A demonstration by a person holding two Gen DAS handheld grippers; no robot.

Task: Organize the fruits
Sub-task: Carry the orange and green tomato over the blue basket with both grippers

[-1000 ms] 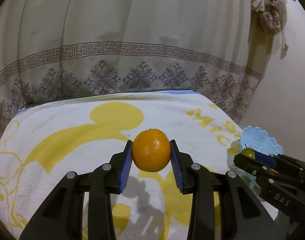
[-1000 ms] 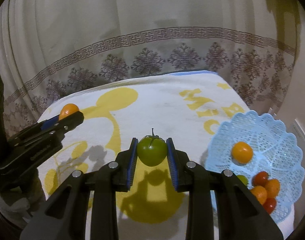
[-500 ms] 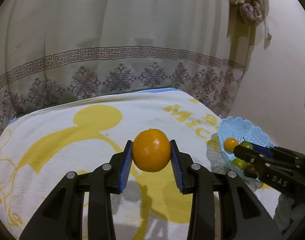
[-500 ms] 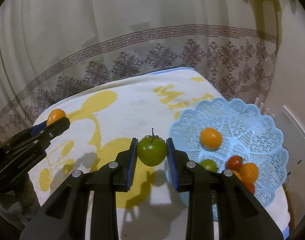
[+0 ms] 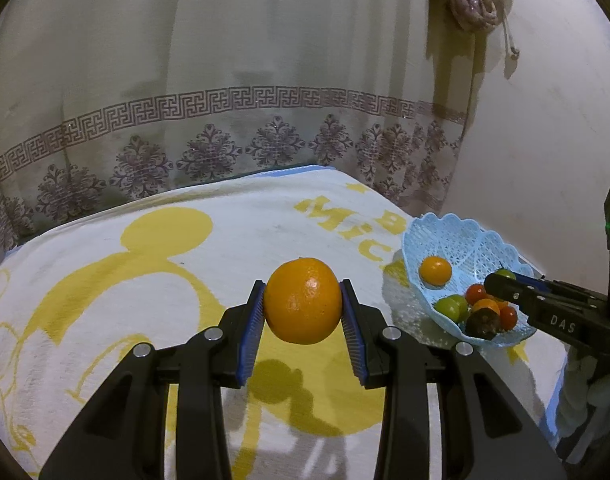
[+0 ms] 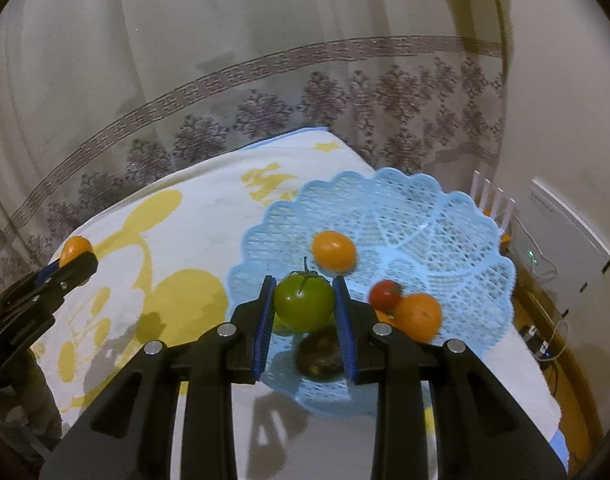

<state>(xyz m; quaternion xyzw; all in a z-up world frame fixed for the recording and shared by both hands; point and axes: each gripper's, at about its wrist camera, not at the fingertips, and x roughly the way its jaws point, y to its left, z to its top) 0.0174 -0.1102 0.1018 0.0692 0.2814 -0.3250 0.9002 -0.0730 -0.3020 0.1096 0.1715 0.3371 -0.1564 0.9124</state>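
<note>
Fruits were mid-transfer to the light blue lattice basket, which sat at the right end of a white-and-yellow cartoon towel covering the table. The right gripper was clamped on a green tomato with its stem up, held over the basket's near rim, above a dark fruit lying inside. The left gripper was grasping an orange above the middle of the towel, well apart from the basket.

Already in the basket: a small orange citrus, a red tomato, another orange fruit, and, in the left wrist view, a second green tomato. A patterned curtain hung behind the table.

Step in hand, as I judged it: delivery of both held fruits, with the right one nearly at its drop spot. The next move called for carrying the green tomato a bit farther over the bowl, lowering it into a free patch beside the pile, then opening the jaws. Dropping it from height risked a bounce off the other fruit. The orange needed carrying rightward after that, once the right gripper cleared the basket.
</note>
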